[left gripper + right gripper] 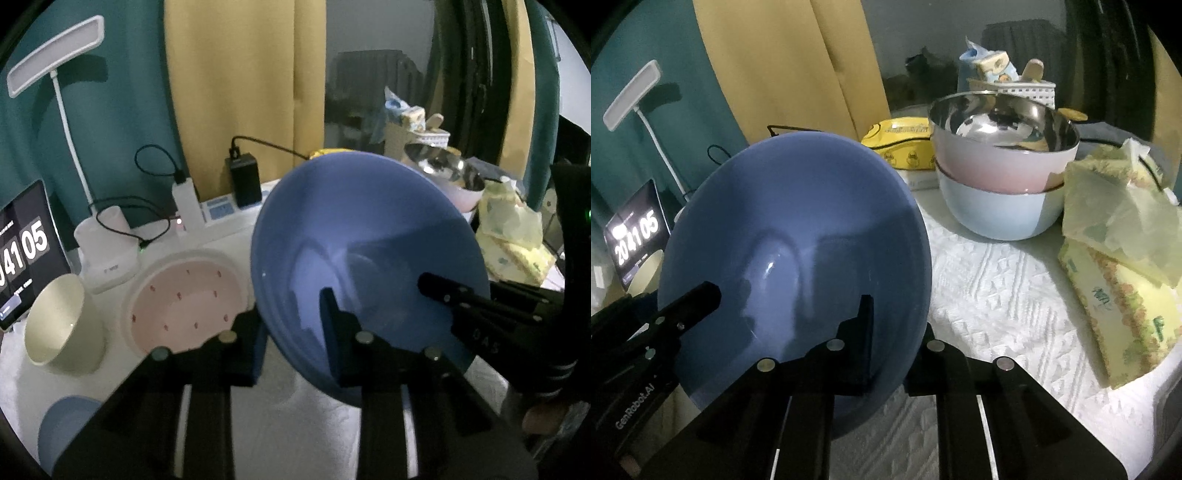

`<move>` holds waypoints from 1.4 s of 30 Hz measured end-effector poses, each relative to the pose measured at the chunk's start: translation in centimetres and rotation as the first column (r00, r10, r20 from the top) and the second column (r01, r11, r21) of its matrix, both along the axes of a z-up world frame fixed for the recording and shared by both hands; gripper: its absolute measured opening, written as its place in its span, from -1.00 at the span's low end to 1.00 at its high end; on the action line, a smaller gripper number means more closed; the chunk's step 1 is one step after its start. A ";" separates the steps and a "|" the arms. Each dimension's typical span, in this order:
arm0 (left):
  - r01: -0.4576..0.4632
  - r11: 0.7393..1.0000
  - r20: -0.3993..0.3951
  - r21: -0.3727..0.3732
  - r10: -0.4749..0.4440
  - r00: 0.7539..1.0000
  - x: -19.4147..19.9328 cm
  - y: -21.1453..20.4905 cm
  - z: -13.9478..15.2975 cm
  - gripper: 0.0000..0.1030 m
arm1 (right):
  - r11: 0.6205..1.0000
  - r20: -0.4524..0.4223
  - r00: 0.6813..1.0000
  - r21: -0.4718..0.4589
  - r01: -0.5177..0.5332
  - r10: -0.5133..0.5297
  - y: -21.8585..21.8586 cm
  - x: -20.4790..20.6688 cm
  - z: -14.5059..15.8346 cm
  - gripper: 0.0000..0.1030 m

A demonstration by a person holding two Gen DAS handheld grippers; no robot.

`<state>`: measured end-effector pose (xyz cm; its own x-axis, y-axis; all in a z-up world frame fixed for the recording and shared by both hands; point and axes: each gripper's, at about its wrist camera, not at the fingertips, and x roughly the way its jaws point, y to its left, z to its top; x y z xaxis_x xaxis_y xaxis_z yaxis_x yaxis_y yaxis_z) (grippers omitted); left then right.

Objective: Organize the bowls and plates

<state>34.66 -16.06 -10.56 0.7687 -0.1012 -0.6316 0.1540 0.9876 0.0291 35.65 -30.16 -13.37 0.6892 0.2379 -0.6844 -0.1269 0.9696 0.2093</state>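
A large blue bowl (369,266) is held tilted above the white textured cloth of the desk (990,288), its open inside turned toward both cameras. Both tongs pinch it by the rim, one on each side.

In the left wrist view, the left tongs (291,325) straddle the bowl's lower left rim: one finger lies inside the bowl against the blue wall, the other sits outside it, and the wall is clamped between them. The right tongs (443,295) reach in from the right edge of that view, with a finger lying across the inside of the bowl near its right rim.

In the right wrist view, the right tongs (897,332) grip the bowl's (798,236) lower right rim in the same way, one finger inside and one outside, pressed onto the wall. The left tongs (698,299) come in from the lower left, with a finger resting on the inner surface.

No earlier view is at hand, so only the grip itself can be told: both pairs are closed narrowly on the thin rim.

On the desk to the left of the bowl lie a pink plate (184,299) and, beside it, a cream cup (62,325) tipped on its side. Behind and to the right stands a stack of two bowls (1001,173), a steel-lined pink one nested in a pale blue one. Yellow tissue packs (1119,266) lie at the right.
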 end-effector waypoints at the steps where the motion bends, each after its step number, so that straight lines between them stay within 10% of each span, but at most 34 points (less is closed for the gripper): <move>1: 0.000 1.000 0.002 -0.001 0.000 1.000 -0.1 0.0 0.1 -0.47 | 1.000 0.003 1.000 -0.001 0.001 -0.001 0.3 0.2 0.2 -0.75; 42: 0.045 0.995 -0.041 -0.086 -0.049 0.998 -12.0 2.6 1.2 -0.47 | 0.999 -0.016 0.999 -0.026 0.037 -0.037 2.1 -12.4 3.0 -0.72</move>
